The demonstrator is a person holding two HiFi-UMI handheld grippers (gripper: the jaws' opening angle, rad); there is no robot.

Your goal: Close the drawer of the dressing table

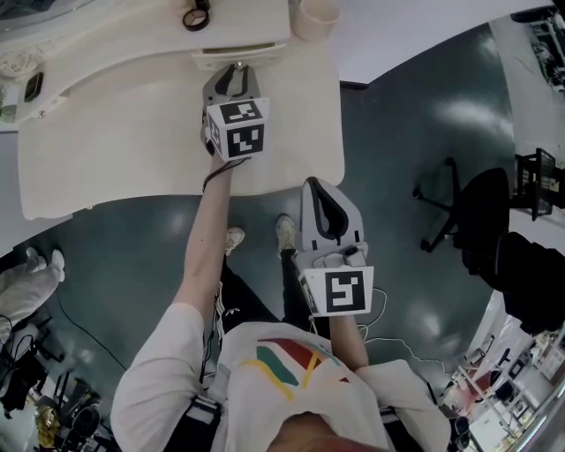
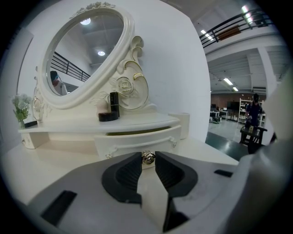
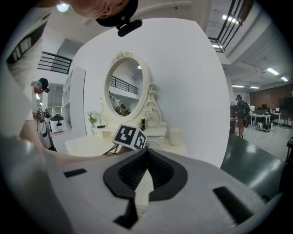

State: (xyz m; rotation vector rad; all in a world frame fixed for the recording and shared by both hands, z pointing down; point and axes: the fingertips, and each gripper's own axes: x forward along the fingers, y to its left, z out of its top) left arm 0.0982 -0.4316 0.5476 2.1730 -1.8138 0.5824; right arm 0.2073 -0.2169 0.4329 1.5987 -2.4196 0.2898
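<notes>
The white dressing table (image 1: 132, 150) has a small drawer (image 2: 137, 140) under its raised shelf, standing slightly pulled out, with a dark gap along its top edge. My left gripper (image 2: 148, 158) is shut on the drawer's small metal knob (image 2: 148, 157), which sits between the jaw tips. In the head view the left gripper (image 1: 237, 71) reaches across the tabletop to the drawer front (image 1: 240, 55). My right gripper (image 1: 323, 190) is off the table's near right corner, above the floor. In its own view the right gripper (image 3: 146, 151) is shut and empty.
A white cup (image 1: 316, 18) stands on the tabletop right of the drawer. A black jar (image 2: 110, 115) and an oval mirror (image 2: 84, 59) are on the shelf above, with flowers (image 2: 20, 106) at the far left. A black office chair (image 1: 477, 207) stands on the floor to the right.
</notes>
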